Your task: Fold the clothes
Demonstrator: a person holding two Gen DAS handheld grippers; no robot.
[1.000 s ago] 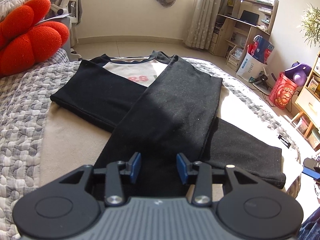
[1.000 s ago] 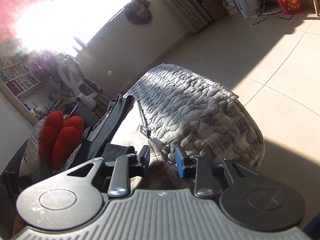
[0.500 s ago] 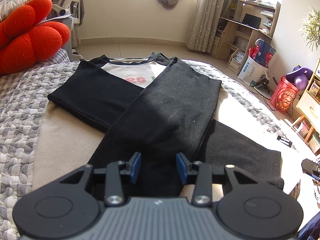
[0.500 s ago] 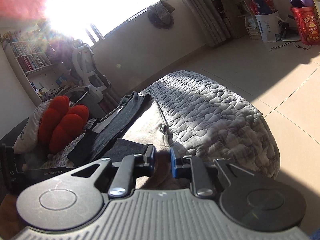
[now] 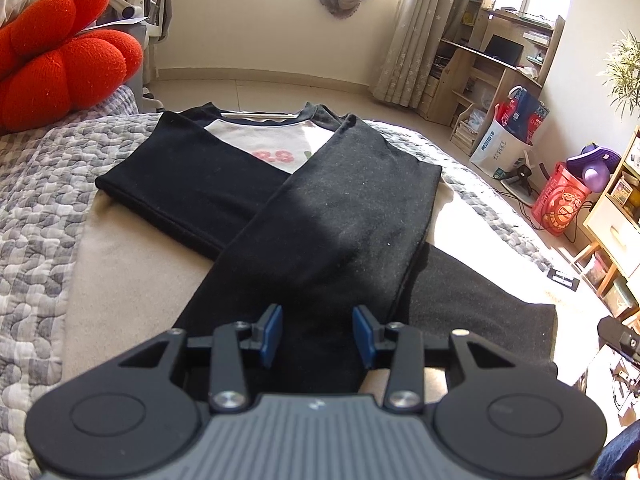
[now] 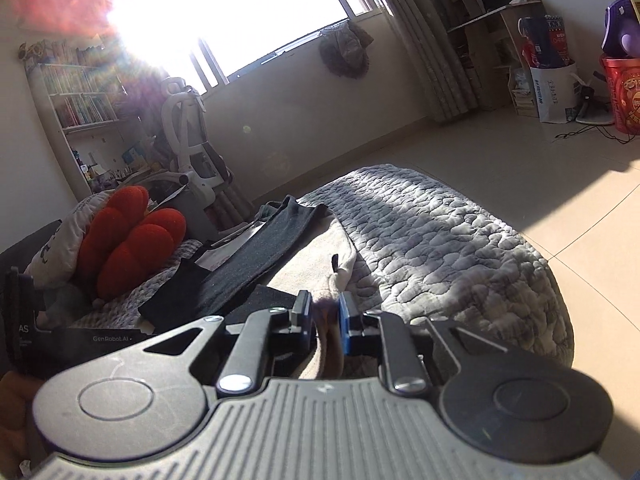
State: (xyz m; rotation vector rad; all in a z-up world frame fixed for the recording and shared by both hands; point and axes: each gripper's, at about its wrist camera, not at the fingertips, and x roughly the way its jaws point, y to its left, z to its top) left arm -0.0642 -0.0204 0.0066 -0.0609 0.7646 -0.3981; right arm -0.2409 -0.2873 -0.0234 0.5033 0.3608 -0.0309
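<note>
A long-sleeved shirt point(image 5: 280, 148) with a cream body and black sleeves lies flat on the bed. Its two sleeves are crossed over the body: one sleeve point(image 5: 340, 232) runs toward me, the other point(image 5: 192, 188) lies under it. My left gripper point(image 5: 318, 334) hovers over the near end of the top sleeve. Its blue pads stand apart and press on nothing. My right gripper point(image 6: 325, 318) is at the shirt's right edge, its pads pinched on a raised fold of the cream cloth point(image 6: 332, 344). From there the sleeves point(image 6: 256, 264) show to the left.
A grey quilted cover point(image 5: 36, 208) spreads under the shirt and rounds off at the bed's right end point(image 6: 460, 248). A red flower cushion point(image 5: 60, 52) sits at the left. Tiled floor, a red bucket point(image 5: 560, 208) and shelves lie to the right.
The right gripper's pads drew together onto the cream cloth edge. Its view rolled toward level and rose a little. The left gripper and the sleeves stayed put.
</note>
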